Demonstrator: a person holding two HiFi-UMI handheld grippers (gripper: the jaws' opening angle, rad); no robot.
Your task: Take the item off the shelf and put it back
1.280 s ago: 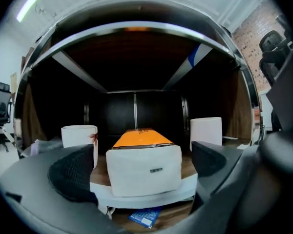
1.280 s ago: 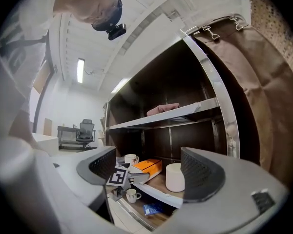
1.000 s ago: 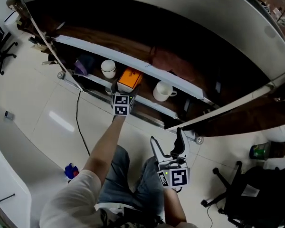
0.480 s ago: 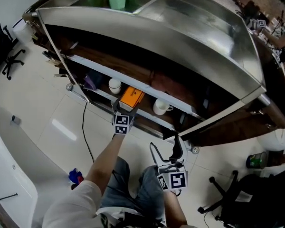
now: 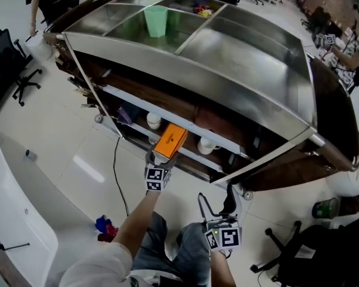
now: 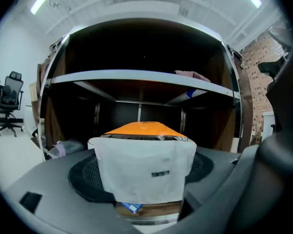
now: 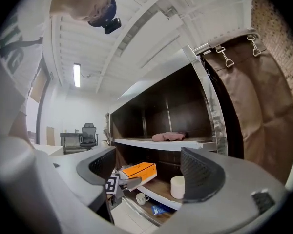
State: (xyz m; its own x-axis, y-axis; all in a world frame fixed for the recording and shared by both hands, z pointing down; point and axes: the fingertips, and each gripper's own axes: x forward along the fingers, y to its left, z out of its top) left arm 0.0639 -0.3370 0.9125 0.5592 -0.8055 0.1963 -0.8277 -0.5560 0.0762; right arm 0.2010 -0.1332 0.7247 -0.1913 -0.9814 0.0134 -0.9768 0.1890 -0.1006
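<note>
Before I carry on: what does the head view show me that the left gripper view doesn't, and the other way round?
Only the head view: the green container on the unit's steel top, the white mug inside the unit, and the right gripper held low, away from the shelves.
Only the left gripper view: the orange box seen end-on, its white end face between the jaws, and a pink cloth on the shelf above.
Both: the left gripper shut on the orange box, with the dark shelf bay behind it.
</note>
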